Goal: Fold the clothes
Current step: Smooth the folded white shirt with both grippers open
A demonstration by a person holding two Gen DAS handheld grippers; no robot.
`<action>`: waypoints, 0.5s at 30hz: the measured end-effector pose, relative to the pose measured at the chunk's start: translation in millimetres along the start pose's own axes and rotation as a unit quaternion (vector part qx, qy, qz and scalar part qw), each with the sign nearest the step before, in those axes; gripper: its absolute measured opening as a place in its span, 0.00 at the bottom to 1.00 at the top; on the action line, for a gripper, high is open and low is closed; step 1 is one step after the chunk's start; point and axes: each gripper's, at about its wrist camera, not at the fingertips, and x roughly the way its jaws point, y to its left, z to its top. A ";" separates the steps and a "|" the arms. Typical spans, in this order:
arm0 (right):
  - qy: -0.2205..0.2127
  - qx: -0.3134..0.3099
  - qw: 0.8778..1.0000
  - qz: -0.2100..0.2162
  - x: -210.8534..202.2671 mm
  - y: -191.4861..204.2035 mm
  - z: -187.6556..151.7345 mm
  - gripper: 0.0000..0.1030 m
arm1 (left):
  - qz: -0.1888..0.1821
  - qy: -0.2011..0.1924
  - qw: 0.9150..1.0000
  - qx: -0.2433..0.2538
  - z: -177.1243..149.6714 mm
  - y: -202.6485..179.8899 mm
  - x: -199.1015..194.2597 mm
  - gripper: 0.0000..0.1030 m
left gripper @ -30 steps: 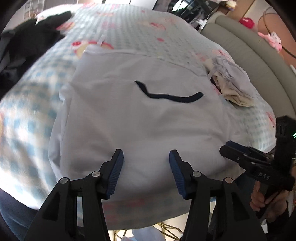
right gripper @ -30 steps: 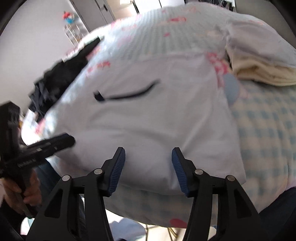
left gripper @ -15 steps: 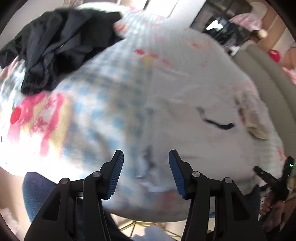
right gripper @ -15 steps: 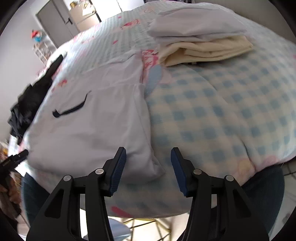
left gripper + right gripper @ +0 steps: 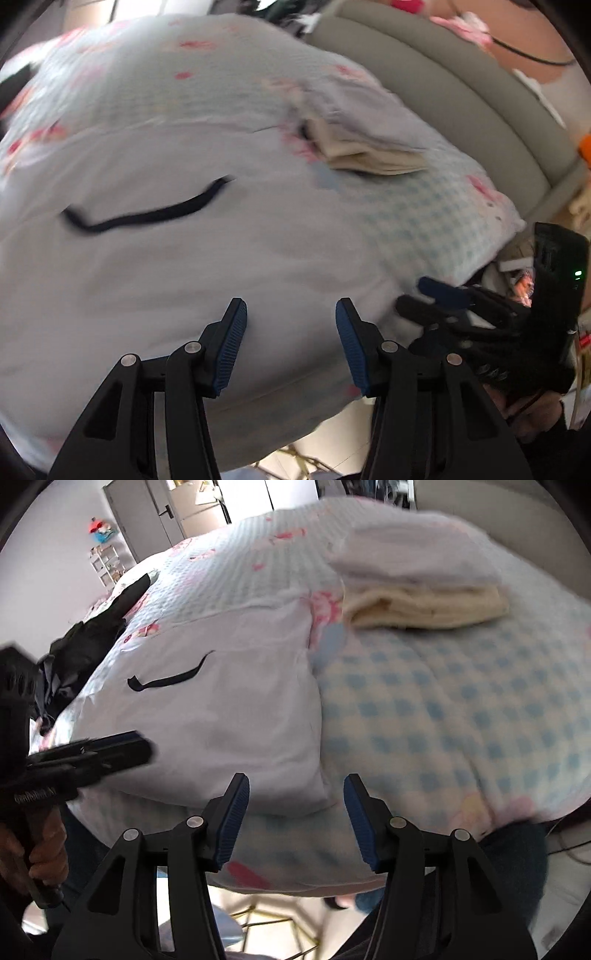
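Checked bedspread (image 5: 461,701) with a folded pile (image 5: 424,598) finished at the far side. White garment (image 5: 221,701) spread flat at the near edge, unfolded; dark heap (image 5: 81,646) waiting. Left gripper (image 5: 290,339) and right gripper (image 5: 295,812) both released, empty, above its hem.

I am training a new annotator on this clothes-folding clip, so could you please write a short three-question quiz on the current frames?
1. True or false: the left claw is clamped on the white garment.
2. Which folded item lies lower in the stack to the right of the white garment? A) the white one B) the cream one C) a black one
3. Fill in: the dark clothes lie heaped at the ____ end of the bed in the right wrist view.

Key
1. False: both the left claw and the right claw stand open, with nothing gripped.
2. B; the folded white piece lies on top.
3. Left.
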 end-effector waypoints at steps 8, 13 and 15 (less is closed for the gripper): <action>0.030 0.072 0.997 -0.014 13.2 -48.4 -2.3 0.53 | 0.067 0.050 0.996 0.009 1.3 5.0 31.2 0.51; 0.029 0.069 0.997 -0.022 13.3 -59.3 -6.3 0.53 | 0.054 0.047 0.996 -0.052 -1.9 37.0 24.9 0.50; 0.031 0.068 0.997 -0.012 16.0 -62.9 -2.9 0.53 | 0.066 0.051 0.996 -0.042 -2.8 35.3 27.5 0.50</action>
